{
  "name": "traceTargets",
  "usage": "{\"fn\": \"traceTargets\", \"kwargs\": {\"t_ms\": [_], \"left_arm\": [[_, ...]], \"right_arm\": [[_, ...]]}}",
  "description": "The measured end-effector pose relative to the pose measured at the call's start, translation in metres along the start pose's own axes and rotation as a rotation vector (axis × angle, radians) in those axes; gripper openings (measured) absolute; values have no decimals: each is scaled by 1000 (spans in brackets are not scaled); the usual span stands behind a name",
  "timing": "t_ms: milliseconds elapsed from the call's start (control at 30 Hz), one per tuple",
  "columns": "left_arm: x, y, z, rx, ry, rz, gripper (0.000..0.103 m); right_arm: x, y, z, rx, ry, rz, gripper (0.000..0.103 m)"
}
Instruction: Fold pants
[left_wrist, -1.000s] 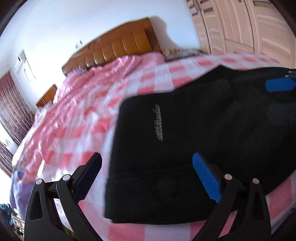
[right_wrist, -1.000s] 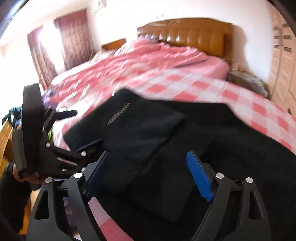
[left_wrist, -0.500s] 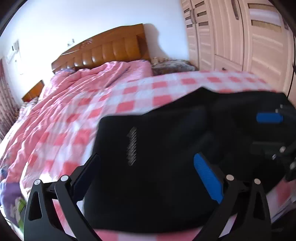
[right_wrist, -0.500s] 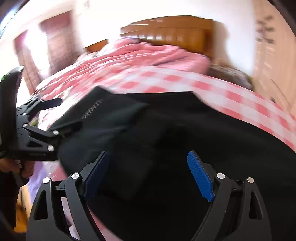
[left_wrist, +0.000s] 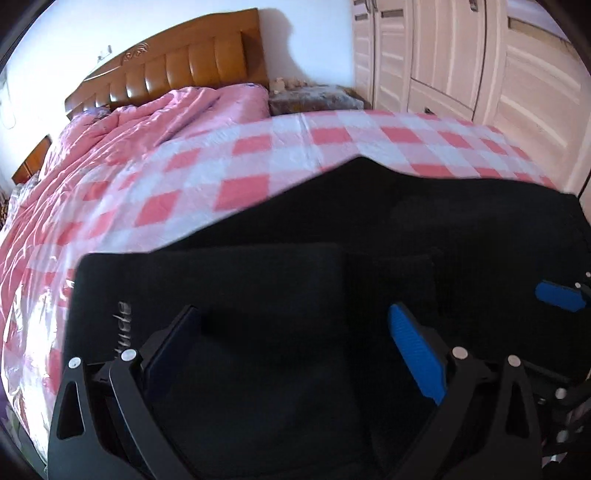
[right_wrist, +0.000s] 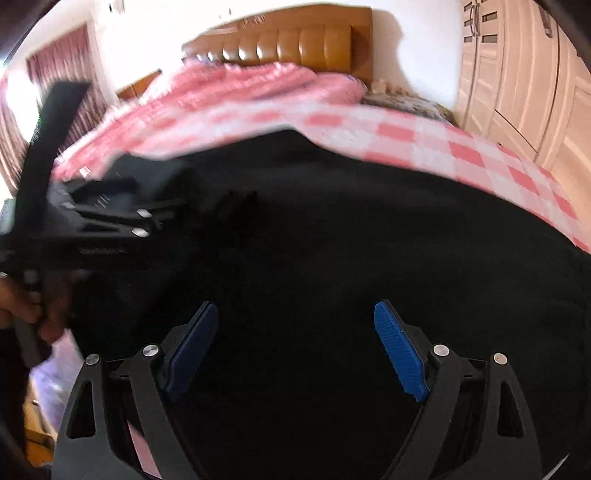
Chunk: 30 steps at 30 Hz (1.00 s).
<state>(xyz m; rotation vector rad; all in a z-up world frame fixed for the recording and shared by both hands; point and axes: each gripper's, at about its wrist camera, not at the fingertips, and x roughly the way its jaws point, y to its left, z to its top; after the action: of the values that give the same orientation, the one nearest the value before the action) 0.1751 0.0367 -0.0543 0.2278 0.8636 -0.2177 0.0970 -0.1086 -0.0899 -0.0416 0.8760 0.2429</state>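
Observation:
Black pants (left_wrist: 388, 229) lie across the pink checked bed sheet (left_wrist: 236, 158). One part is folded over at the left and bears grey lettering (left_wrist: 123, 328). My left gripper (left_wrist: 291, 310) hangs open just above this folded part, with nothing between its fingers. A blue pad (left_wrist: 559, 295) of the right gripper shows at the right edge of the left wrist view. In the right wrist view, my right gripper (right_wrist: 295, 306) stands open low over the wide black cloth (right_wrist: 369, 229), gripping nothing. A hand (right_wrist: 26, 306) holds the left tool at the left edge of that view.
A crumpled pink quilt (left_wrist: 147, 122) is heaped toward the wooden headboard (left_wrist: 184, 70). Pale wardrobe doors (left_wrist: 461, 55) stand along the right side of the bed. A small patterned cushion or stool (left_wrist: 314, 98) sits beside the headboard. Dark red curtains (right_wrist: 74, 66) hang at the far left.
The left gripper has slid right, from straddling the pants' left edge to fully over the folded part. The right gripper has shifted right and sunk closer to the cloth. Both stay open.

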Motion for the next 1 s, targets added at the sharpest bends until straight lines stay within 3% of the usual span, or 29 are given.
{"fn": "traceTargets", "kwargs": {"t_ms": [133,267,367,500,667,733,867,1000], "left_arm": [[-3,-5,1,12,-14,30,101],[-38,-27,-3,19,-122,18,99],[-48,-49,-9,56,-166,49,100],[-32,-71,-19,111,-126,71,100],[-26,-89,-30,145,-106,93,100],[-33,-97,-30,152,-105,51,100],[-38,-119,-29,215,-120,47,100],[-29,-130,-30,239,-102,43,100]], "right_arm": [[-14,-4,-7,0,-12,-15,84],[-62,-36,-21,80,-103,-60,89],[-101,-84,-49,246,-162,-116,91],[-132,-137,-98,495,-157,-98,91],[-125,-157,-126,577,-94,-73,91],[-118,-153,-125,580,-79,-25,91],[-105,-145,-119,580,-44,52,91],[-101,-138,-115,553,-16,61,92]]}}
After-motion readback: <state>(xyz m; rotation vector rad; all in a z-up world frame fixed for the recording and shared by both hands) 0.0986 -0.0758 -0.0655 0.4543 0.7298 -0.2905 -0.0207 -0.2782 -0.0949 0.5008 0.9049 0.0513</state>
